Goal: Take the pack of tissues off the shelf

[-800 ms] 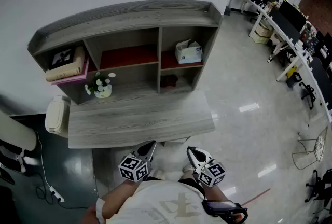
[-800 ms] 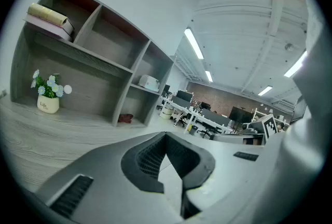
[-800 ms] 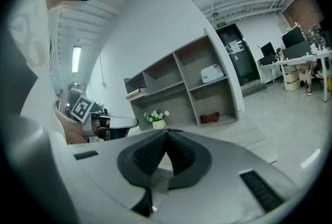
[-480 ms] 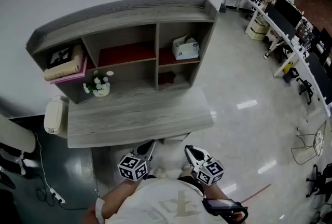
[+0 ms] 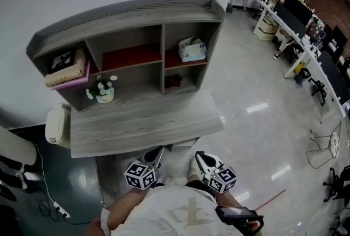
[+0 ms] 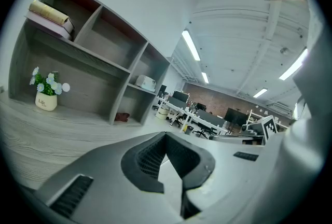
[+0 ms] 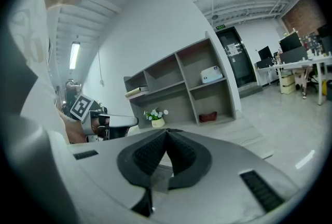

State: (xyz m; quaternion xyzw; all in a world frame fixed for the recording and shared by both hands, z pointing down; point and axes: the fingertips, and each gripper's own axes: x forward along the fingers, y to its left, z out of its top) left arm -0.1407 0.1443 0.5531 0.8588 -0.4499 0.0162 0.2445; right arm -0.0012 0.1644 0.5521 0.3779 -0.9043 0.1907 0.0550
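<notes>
Head view: the pack of tissues (image 5: pixel 191 49) sits untouched in the shelf (image 5: pixel 131 13), upper right compartment. Left tool (image 5: pixel 155 155) and right tool (image 5: pixel 201 160) are closed, empty.

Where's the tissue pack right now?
Head view: the tissue pack sits in the upper right compartment of the shelf, directly above the small red item.

Shelf unit (image 5: pixel 131 13): 12 o'clock from the person, at the far edge of the desk (image 5: pixel 142 125).
Pack of tissues (image 5: pixel 191 49): top compartment, 1 o'clock.
Books (image 5: pixel 68 72): top compartment, 10 o'clock.
Flower pot (image 5: pixel 103 93): on the desk, 11 o'clock, below the books.
Office workstations (image 5: pixel 295 16): 2 o'clock, well apart.
</notes>
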